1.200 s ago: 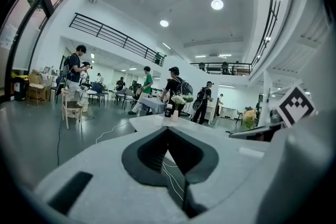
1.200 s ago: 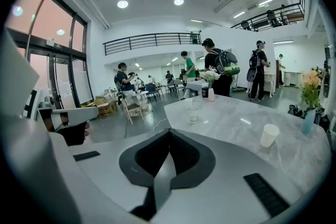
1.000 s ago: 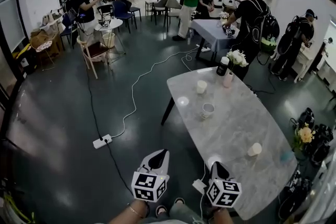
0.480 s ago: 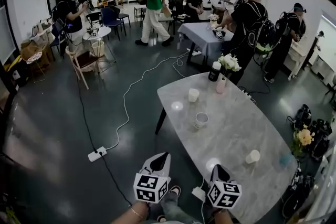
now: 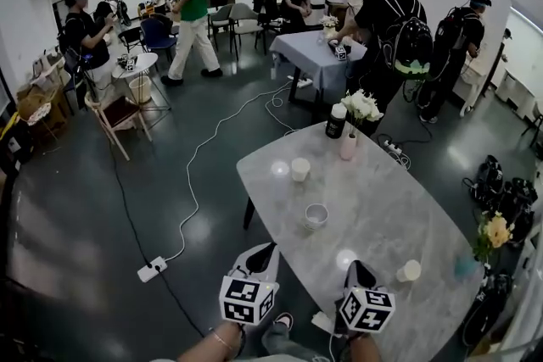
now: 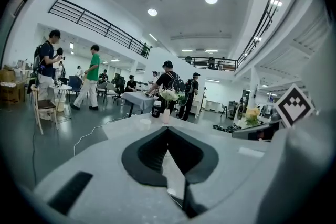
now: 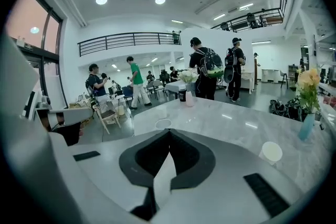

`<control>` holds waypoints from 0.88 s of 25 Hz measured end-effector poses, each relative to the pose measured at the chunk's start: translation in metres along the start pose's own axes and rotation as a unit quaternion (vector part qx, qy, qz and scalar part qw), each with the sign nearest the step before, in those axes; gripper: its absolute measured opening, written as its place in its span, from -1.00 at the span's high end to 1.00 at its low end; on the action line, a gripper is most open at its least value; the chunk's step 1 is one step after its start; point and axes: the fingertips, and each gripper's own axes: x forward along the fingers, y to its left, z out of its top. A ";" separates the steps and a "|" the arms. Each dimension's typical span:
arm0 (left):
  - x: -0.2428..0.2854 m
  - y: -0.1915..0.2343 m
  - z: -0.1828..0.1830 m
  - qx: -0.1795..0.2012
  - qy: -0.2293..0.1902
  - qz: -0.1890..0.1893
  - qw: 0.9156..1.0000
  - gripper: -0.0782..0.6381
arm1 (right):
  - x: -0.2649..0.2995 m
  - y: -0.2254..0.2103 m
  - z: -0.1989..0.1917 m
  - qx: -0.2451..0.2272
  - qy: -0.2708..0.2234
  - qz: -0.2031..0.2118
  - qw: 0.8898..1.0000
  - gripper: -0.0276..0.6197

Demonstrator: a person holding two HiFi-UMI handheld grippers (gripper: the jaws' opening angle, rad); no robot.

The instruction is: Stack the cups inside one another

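1. Gripper state. The left gripper [image 5: 267, 247] and the right gripper [image 5: 355, 264] both have their jaws fully together. Neither holds anything.

2. Reason for posture. I hold both grippers side by side and low at the near edge of the table [image 5: 390, 208], pointing along its length. I judge this to be an approach posture: no cup is within reach, so the jaws have nothing to open for yet.

3. Cup positions. Three cups stand singly, well apart; none is nested.
- The near cup [image 5: 409, 270] stands by the right edge, ahead and to the right of the right gripper.
- The middle cup [image 5: 316, 216] stands toward the left edge, ahead of and between both grippers.
- The far cup [image 5: 300, 169] stands beyond it, near the far left corner.
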 end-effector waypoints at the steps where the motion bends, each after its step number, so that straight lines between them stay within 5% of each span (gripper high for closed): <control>1: 0.010 0.003 0.002 0.001 0.003 -0.003 1.000 0.79 | 0.008 -0.002 0.004 0.003 0.000 -0.002 1.000 0.91; 13: 0.099 0.010 0.037 0.019 0.019 -0.027 0.999 0.79 | 0.071 -0.044 0.041 0.053 -0.013 -0.021 0.998 0.91; 22: 0.134 -0.005 0.037 0.029 0.037 -0.060 0.997 0.79 | 0.068 -0.080 0.031 0.089 -0.009 -0.068 0.994 0.91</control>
